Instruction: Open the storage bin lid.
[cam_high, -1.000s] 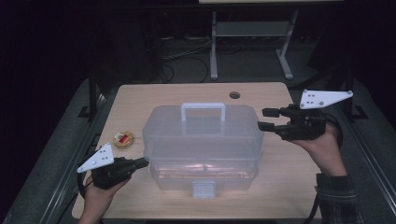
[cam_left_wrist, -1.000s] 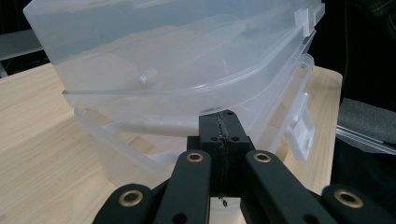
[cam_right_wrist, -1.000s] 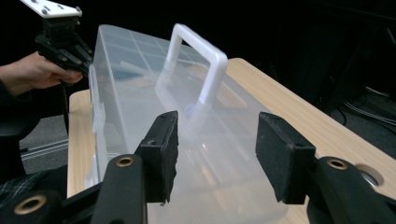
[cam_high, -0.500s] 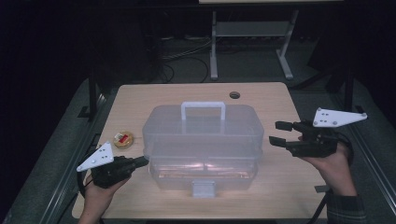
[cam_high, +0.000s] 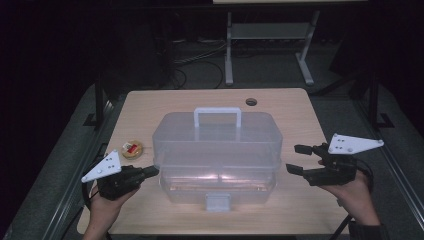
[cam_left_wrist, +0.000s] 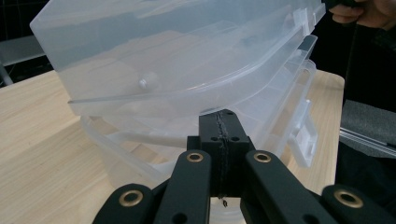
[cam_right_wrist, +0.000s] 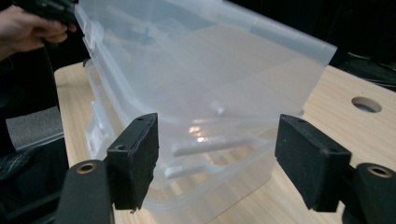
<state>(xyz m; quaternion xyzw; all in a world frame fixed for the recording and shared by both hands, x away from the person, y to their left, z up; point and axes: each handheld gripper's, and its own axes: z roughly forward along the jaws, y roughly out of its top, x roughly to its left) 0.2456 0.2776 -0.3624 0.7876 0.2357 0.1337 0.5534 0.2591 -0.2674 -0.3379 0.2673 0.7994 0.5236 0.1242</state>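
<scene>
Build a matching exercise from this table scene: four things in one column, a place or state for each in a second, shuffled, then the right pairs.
Things
1. left tool
2. right tool
3. clear plastic box
4. small round tin

Places or states
A. jaws apart, nothing between them, beside the box's right end
B. in the middle of the table, white handle on top
C. jaws shut together, tip at the box's left end
D. on the table left of the box

Pairs: 1-C, 2-A, 3-B, 4-D
</scene>
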